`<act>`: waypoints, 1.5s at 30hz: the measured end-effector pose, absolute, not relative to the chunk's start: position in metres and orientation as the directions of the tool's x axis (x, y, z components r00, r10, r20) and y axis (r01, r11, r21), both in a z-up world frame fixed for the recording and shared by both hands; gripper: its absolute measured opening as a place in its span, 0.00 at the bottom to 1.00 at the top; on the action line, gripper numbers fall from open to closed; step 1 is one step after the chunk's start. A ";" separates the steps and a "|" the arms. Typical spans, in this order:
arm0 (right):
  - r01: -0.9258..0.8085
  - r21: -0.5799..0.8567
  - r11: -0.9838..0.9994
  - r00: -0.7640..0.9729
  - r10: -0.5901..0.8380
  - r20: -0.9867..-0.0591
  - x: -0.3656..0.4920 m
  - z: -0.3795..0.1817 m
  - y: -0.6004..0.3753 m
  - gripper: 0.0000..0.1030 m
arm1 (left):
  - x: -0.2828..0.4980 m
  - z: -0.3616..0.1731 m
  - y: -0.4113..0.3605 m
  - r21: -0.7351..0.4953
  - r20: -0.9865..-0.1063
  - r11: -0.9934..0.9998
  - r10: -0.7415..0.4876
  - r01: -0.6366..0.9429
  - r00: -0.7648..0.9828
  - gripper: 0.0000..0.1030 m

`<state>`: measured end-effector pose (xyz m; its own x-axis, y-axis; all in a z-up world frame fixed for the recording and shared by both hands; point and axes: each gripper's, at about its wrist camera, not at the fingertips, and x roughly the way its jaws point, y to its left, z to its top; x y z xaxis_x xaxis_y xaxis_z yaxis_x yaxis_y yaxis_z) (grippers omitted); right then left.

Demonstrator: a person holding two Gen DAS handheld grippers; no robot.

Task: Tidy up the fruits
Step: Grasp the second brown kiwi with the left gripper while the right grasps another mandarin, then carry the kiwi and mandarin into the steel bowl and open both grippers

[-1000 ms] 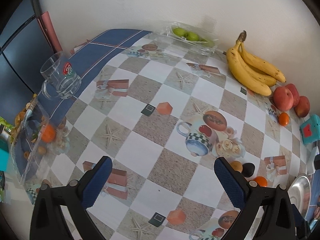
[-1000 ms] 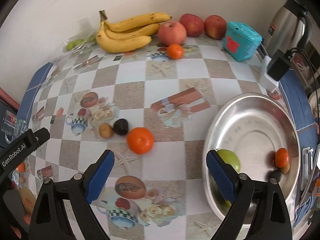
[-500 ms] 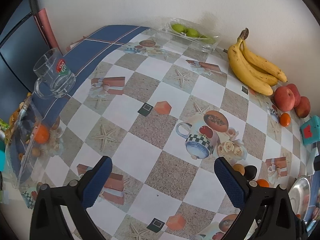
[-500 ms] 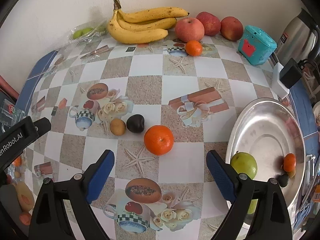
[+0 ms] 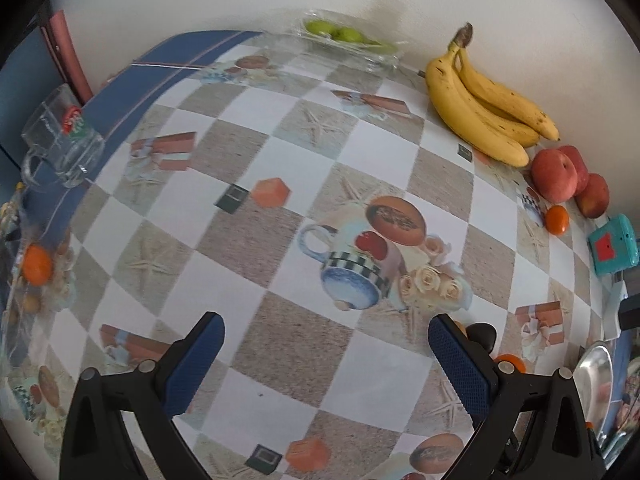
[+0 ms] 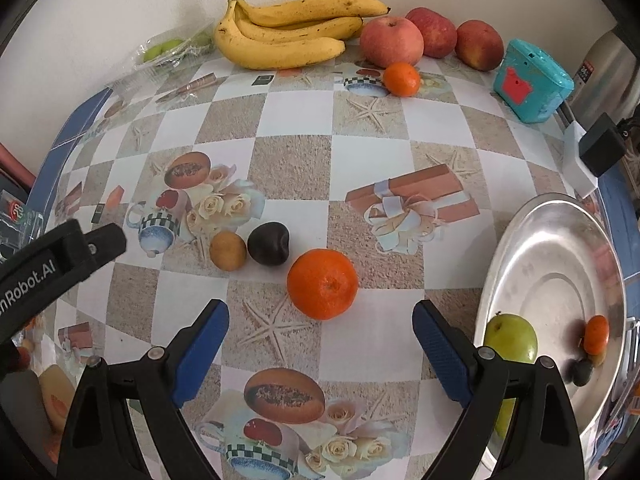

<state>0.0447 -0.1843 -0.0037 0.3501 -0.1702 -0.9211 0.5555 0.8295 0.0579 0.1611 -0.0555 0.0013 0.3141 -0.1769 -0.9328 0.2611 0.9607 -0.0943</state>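
My right gripper (image 6: 320, 344) is open and empty just short of a large orange (image 6: 322, 283) on the table. A dark plum (image 6: 268, 243) and a small brown fruit (image 6: 227, 251) lie left of it. A steel plate (image 6: 560, 280) at right holds a green apple (image 6: 511, 338), a small orange (image 6: 596, 334) and a dark fruit. Bananas (image 6: 280, 36), three red apples (image 6: 391, 41) and a small orange (image 6: 401, 79) sit by the wall. My left gripper (image 5: 326, 352) is open and empty over the tablecloth.
A teal box (image 6: 532, 80), a white adapter with a black plug (image 6: 592, 152) and a kettle (image 6: 612, 68) stand at right. A bag of green fruit (image 5: 344, 38) lies by the wall. A glass mug (image 5: 60, 140) and a clear container with an orange (image 5: 36, 268) sit at left.
My right gripper has moved forward and left towards the large orange, which now lies between the fingers' line. My left gripper has moved forward over the table.
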 end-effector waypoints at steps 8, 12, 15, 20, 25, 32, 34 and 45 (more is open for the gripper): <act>0.553 0.053 0.831 0.373 -0.190 -0.908 0.049 -0.008 -0.189 0.91 | 0.157 -0.006 -0.077 -0.121 -0.927 0.935 -0.227 0.332 0.299 1.00; 0.560 0.068 0.825 0.384 -0.187 -0.904 0.048 -0.011 -0.193 0.85 | 0.154 -0.014 -0.086 -0.147 -0.927 0.922 -0.254 0.357 0.276 0.99; 0.563 0.088 0.821 0.388 -0.170 -0.906 0.047 -0.013 -0.197 0.70 | 0.152 -0.019 -0.090 -0.166 -0.925 0.916 -0.273 0.365 0.264 0.87; 0.572 0.127 0.811 0.400 -0.141 -0.905 0.044 -0.015 -0.202 0.59 | 0.151 -0.026 -0.095 -0.241 -0.917 0.899 -0.334 0.365 0.217 0.69; 0.564 0.176 0.807 0.425 -0.101 -0.899 0.042 -0.014 -0.203 0.43 | 0.147 -0.025 -0.099 -0.306 -0.899 0.879 -0.394 0.367 0.192 0.44; 0.559 0.191 0.807 0.431 -0.086 -0.898 0.042 -0.014 -0.202 0.41 | 0.146 -0.026 -0.099 -0.343 -0.887 0.869 -0.425 0.355 0.181 0.40; 0.559 0.197 0.805 0.433 -0.081 -0.898 0.041 -0.014 -0.202 0.41 | 0.147 -0.028 -0.100 -0.359 -0.884 0.865 -0.435 0.351 0.168 0.40; 0.559 0.230 0.797 0.443 -0.053 -0.895 0.037 -0.013 -0.205 0.41 | 0.147 -0.031 -0.097 -0.390 -0.879 0.866 -0.451 0.314 0.152 0.26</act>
